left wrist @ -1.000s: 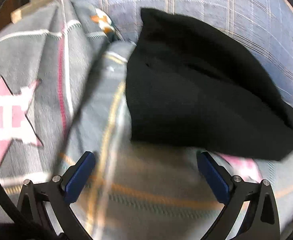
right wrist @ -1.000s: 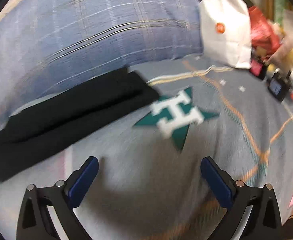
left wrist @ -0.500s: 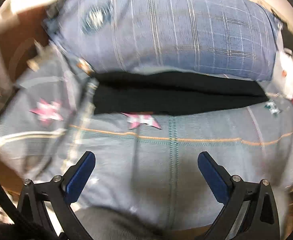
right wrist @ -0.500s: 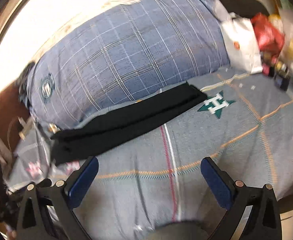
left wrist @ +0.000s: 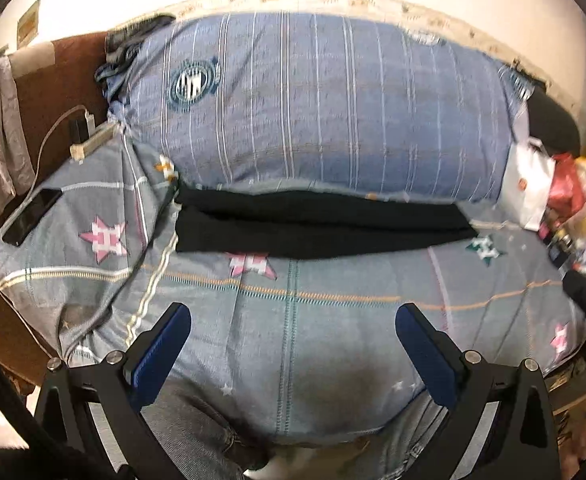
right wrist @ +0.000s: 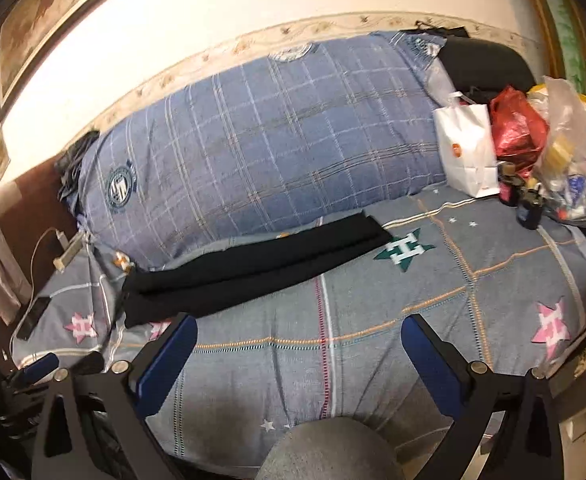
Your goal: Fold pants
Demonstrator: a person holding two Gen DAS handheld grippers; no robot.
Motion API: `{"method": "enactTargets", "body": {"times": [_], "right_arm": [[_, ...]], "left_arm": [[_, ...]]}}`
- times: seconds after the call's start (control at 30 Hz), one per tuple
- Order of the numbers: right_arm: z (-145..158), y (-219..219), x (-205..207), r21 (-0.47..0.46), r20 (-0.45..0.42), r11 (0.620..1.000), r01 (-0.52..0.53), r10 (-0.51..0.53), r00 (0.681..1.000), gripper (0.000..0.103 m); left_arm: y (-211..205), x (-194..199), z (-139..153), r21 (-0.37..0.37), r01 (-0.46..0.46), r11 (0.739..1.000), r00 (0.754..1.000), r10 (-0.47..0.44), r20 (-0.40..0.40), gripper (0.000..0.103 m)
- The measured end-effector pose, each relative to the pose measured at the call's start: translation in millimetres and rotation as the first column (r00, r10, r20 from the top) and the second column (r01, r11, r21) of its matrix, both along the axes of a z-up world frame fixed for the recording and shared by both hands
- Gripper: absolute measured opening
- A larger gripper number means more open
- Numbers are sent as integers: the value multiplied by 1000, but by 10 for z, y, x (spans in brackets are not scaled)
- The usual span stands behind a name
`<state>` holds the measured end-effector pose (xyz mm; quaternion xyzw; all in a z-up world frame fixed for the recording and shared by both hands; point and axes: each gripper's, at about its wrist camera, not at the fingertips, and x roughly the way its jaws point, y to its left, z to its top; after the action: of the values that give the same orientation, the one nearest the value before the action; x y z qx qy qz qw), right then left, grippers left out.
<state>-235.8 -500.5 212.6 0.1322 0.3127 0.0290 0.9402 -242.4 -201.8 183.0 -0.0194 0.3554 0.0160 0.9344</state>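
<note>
The black pants (left wrist: 321,224) lie in a long narrow strip, folded lengthwise, across the far side of the grey star-patterned bed sheet (left wrist: 333,344), right against a rolled blue plaid duvet (left wrist: 325,104). In the right wrist view the pants (right wrist: 261,264) run from lower left to upper right. My left gripper (left wrist: 293,312) hangs open over the near part of the bed, well short of the pants, with nothing between its fingers. My right gripper (right wrist: 299,322) is also open and empty, a good distance in front of the pants.
A phone (left wrist: 31,218) on a cable lies on the pillow at the left. A white paper bag (right wrist: 469,148), a red bag (right wrist: 517,128), plastic bags and small bottles (right wrist: 529,208) crowd the bed's right end. A person's grey-trousered knee (right wrist: 325,452) is at the bed's near edge.
Both grippers have drawn back from close above the pants to the bed's near edge, so the whole bed is in view. Both stayed open. The pants lie where they were.
</note>
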Motion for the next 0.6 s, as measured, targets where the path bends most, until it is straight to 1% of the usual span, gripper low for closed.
{"method": "enactTargets", "body": {"times": [0.03,0.13,0.27,0.37,0.43,0.5,0.6], "right_arm": [[52,-11,-31,1,2,1000,-1,1,1000,103],[238,-10,-137,-7,20,1000,-13,13,1000,103],[387,12,-195,3,27,1000,-23,23,999,103],[416,36,-231,19,25,999,-37,36,999,103],[398,49,-198,39,15,998,-54,53,998,103],[379,62,-134,45,-1,998,-52,52,999,103],[355,71,19,82,-21,994,-75,77,997,103]], "left_arm": [[-4,0,30,0,0,1000,1000,0,3,102],[-38,-31,115,-33,13,999,1000,-13,1,102],[-87,-86,179,-29,32,999,999,-31,24,102],[-90,-103,169,-36,37,999,999,-36,22,102],[-101,-100,163,-26,32,999,999,-31,22,102],[-123,-65,168,-16,38,999,999,-38,19,102],[-130,1,176,0,35,999,999,-35,24,102]]}}
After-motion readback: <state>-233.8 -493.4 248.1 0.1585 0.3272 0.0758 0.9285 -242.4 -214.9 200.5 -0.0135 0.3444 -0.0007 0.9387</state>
